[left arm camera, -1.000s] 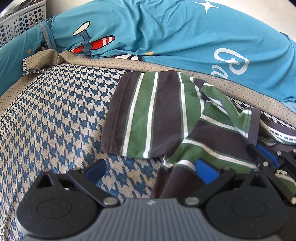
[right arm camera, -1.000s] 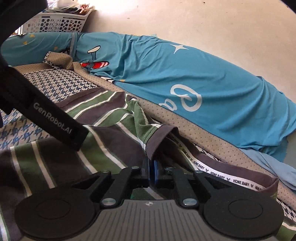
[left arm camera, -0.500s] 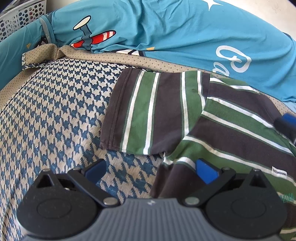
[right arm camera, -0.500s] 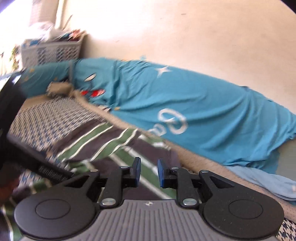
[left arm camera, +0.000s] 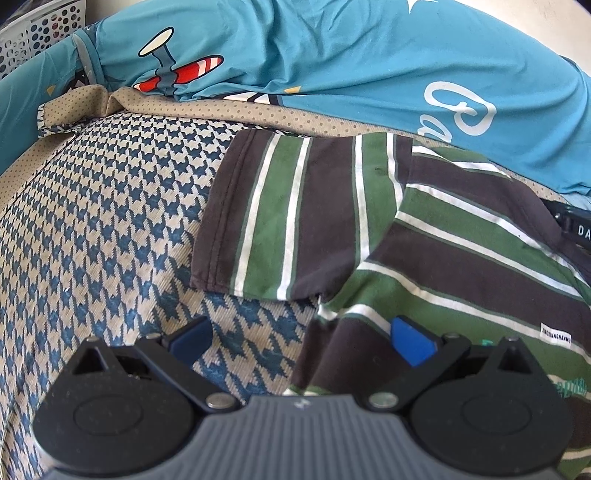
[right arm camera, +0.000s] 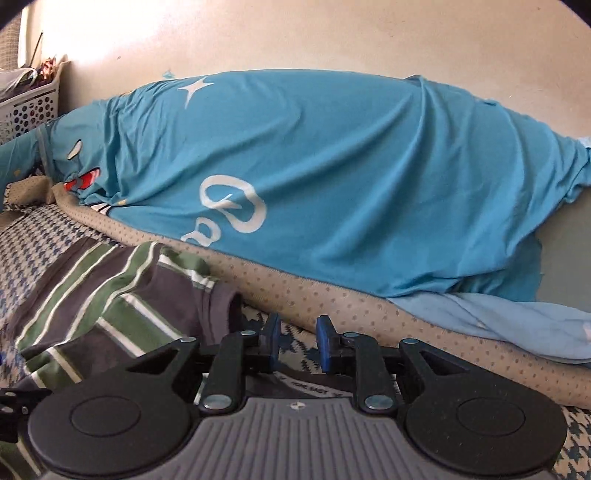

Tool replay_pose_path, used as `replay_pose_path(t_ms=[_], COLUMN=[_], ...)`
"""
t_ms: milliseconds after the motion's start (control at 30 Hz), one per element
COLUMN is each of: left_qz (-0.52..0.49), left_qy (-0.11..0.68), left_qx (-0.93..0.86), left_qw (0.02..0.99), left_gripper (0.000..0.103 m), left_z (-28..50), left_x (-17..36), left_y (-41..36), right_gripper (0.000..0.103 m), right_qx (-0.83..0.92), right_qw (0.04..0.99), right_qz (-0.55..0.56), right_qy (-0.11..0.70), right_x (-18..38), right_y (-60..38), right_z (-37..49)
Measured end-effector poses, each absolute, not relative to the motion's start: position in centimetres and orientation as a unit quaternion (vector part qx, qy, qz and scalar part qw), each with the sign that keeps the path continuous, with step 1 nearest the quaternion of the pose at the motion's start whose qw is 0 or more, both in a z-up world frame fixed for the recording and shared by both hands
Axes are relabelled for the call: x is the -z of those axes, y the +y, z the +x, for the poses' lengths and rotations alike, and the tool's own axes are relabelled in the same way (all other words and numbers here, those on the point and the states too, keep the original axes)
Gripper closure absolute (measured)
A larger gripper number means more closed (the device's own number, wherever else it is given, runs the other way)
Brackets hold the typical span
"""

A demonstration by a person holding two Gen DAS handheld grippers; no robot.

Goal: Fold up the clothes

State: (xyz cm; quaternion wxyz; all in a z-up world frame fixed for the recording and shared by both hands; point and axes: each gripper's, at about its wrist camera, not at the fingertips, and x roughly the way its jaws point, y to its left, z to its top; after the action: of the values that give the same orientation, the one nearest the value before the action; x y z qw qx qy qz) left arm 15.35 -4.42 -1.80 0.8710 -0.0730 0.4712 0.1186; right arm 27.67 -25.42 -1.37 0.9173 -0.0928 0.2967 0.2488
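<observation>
The fold held a second ago by the right gripper [right arm camera: 297,341] has been let go: its jaws are now parted and empty just beside the striped garment [left arm camera: 424,236], which is laid flatter. The left gripper [left arm camera: 301,338] is held wide apart over the garment's near edge. The houndstooth cover [left arm camera: 110,206] is backed by a teal sheet [right arm camera: 332,166], basket [right arm camera: 26,107] and wall [right arm camera: 332,33].

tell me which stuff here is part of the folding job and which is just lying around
Job: striped shirt, left gripper, right gripper, both open.

Lying about: teal printed garment, laundry basket, pale blue cloth, houndstooth cover.
</observation>
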Motion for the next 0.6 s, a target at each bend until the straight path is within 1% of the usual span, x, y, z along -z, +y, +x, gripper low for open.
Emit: replay_pose_path(t_ms=[167,267,400,467,500,533,567,600], left_qz=[-0.073,-0.069,-0.066,-0.066,-0.066,-0.067,-0.067,-0.066], left_qy=[0.47,0.47,0.471,0.472,0.473,0.473,0.474,0.474], left_qx=[-0.121,-0.12,-0.117,-0.117,-0.117,-0.117,-0.116,-0.116], left_qw=[0.871,0.871,0.872,0.871,0.871,0.871,0.87,0.87], left_gripper=[0.0,0.0,0.0,0.0,0.0,0.0,0.0,0.0], left_z=[15.5,15.4,15.4,15.5,15.5,15.5,15.6,15.6], left_x=[1.8,1.8,1.8,1.8,1.8,1.8,1.9,1.9], left_y=[-4.4,-4.6,-4.9,-4.8,-4.8,-4.8,-4.8,-4.8], right_gripper=[0.083,0.083,0.081,0.077,0.072,0.07,0.067,0.067], right_qx=[-0.302,-0.296,-0.28,-0.27,-0.264,-0.261,-0.262,-0.264], right_qw=[0.906,0.906,0.914,0.919,0.922,0.924,0.925,0.924], right_qz=[-0.127,-0.169,-0.17,-0.17,-0.17,-0.163,-0.147,-0.123], right_qy=[0.268,0.25,0.238,0.23,0.226,0.227,0.235,0.248], right_x=[2.1,3.2,3.6,3.5,3.4,3.3,3.2,3.2], right_y=[-24.3,-23.3,-23.0,-23.0,-22.9,-23.0,-23.3,-23.6], right_z=[24.1,22.6,22.4,22.5,22.6,22.9,23.3,23.6])
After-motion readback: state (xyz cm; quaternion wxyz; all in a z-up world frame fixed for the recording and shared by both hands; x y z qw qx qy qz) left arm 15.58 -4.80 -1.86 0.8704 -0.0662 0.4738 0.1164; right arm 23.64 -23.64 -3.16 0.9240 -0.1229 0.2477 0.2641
